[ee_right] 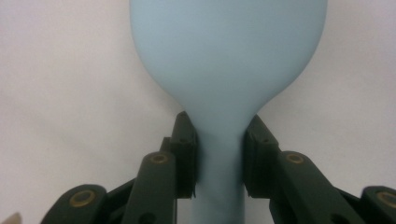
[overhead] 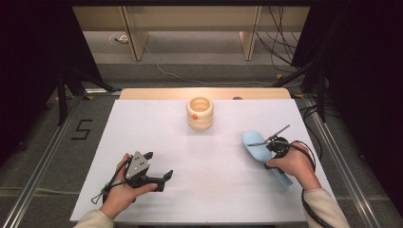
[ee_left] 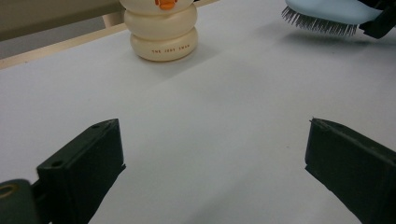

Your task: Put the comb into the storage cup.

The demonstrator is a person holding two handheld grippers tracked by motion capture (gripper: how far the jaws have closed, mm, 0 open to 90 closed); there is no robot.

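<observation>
One cream ringed holder with an orange mark stands near the far edge of the white surface. One light blue hairbrush lies right of the holder and nearer the person, its neck clamped by the right tool. The left tool, left of the holder and well apart, gapes wide, holding nothing. Bare surface lies between them.

Your desk wore a plain white cover, with a strip of pale wood showing along its far edge. To your left, a black figure 5 was marked on the grey floor beside a metal rail. Beyond the desk stood two light wooden uprights, and black cables hung at the far right.
</observation>
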